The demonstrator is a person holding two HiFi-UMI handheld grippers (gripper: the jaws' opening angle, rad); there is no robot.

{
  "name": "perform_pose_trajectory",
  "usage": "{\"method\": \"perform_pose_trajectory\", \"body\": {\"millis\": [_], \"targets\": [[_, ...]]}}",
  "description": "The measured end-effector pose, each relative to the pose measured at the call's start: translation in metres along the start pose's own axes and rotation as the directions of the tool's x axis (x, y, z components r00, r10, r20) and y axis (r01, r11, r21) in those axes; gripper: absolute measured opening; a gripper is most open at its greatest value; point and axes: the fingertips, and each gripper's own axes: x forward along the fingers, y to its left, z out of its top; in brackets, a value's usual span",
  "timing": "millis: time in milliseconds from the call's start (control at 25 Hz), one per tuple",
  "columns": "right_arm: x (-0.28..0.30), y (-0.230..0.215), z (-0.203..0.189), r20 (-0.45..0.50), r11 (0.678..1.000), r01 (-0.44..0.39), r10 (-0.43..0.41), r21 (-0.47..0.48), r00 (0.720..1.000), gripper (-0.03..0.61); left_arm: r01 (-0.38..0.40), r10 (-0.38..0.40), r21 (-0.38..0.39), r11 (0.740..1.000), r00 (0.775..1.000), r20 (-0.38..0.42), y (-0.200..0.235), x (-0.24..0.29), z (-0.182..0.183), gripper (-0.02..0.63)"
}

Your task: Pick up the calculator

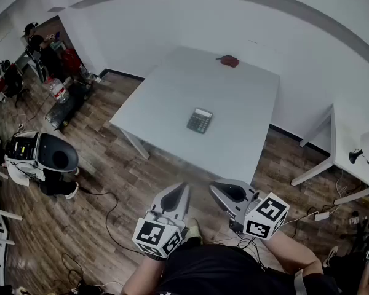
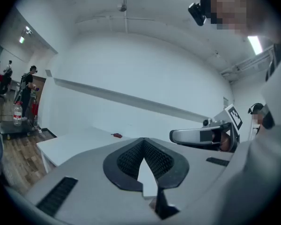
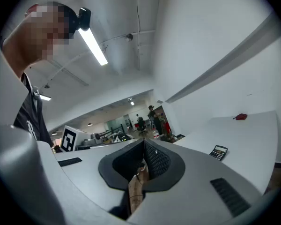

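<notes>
A dark calculator (image 1: 199, 120) lies flat near the middle of the white table (image 1: 166, 91), also seen small at the right of the right gripper view, calculator (image 3: 218, 152). Both grippers hang in the air in front of the table's near edge, well short of the calculator. My left gripper (image 1: 183, 188) has its jaws shut with nothing between them, as the left gripper (image 2: 143, 140) shows in its own view. Beside it, my right gripper (image 1: 217, 187) also stands shut and empty, right gripper (image 3: 144, 142). The left gripper view does not show the calculator.
A small red object (image 1: 229, 61) rests near the table's far edge. A black-and-white machine (image 1: 40, 155) and cables lie on the wooden floor at left. A second white table (image 1: 357, 158) stands at right. People stand by a doorway (image 1: 40, 51) at back left.
</notes>
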Motion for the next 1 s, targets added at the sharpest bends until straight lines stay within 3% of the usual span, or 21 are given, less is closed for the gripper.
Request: {"method": "perform_pose_trajectory", "body": {"millis": [320,800,1000], "targets": [[0.066,-0.024,0.021,0.019,0.999,0.05,-0.05,-0.009,0.999,0.012,0.06,-0.06,0.023,0.998,0.998,-0.018,0.076,0.035,0.013,0.006],[0.107,-0.076,0.039,0.026,0.996,0.092,-0.093,0.016,0.995,0.012,0.127,-0.124,0.038,0.991,0.99,-0.074,0.131,0.104,0.004,0.006],[0.126,-0.117,0.047,0.024,0.995,0.087,-0.088,0.044,0.996,0.012,0.129,-0.123,0.042,0.991,0.987,-0.108,0.16,0.153,-0.001,0.006]]}}
